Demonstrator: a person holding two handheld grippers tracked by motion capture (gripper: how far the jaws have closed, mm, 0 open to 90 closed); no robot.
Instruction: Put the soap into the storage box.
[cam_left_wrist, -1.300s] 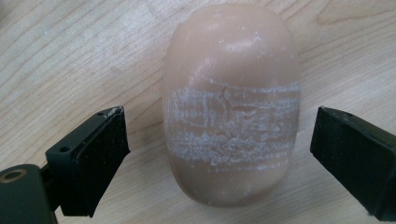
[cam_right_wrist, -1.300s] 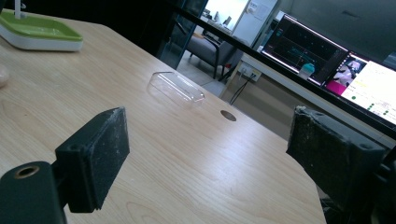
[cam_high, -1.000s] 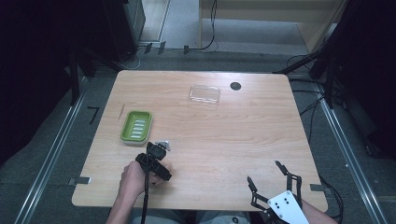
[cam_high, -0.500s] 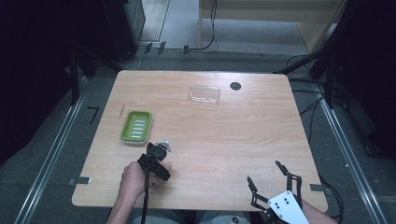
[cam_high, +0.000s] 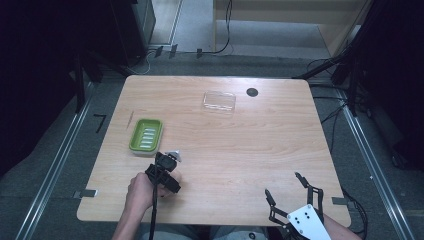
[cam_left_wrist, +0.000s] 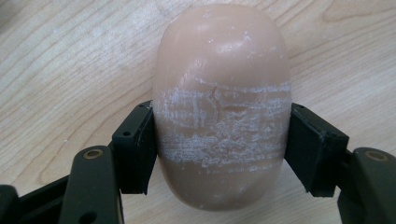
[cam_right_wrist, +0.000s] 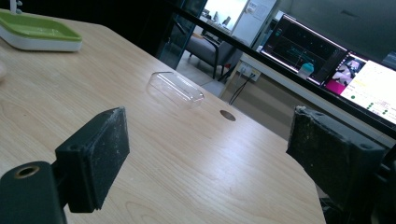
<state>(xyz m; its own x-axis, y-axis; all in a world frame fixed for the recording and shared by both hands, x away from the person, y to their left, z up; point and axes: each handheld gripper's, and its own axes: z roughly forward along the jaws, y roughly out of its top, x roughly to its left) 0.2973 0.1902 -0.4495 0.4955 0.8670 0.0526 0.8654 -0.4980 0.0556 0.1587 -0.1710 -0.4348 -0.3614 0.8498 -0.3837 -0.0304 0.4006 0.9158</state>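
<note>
The left gripper (cam_left_wrist: 219, 154) is clenching a beige soap bar (cam_left_wrist: 222, 105) between its pads over the wooden table (cam_high: 250, 145); the high view is hiding that bar under the hand (cam_high: 141, 190). Just beyond it sits the green soap dish (cam_high: 146, 135). The right gripper (cam_high: 292, 192) is hanging released, with a clear lid (cam_right_wrist: 175, 88) well ahead. No writing is legible. Compared with earlier, nothing is visibly shifting.

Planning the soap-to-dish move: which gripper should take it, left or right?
Left. Its fingers already clamp the soap, and the left gripper sits just below the green soap dish. The right gripper is open, at the near right edge.
</note>
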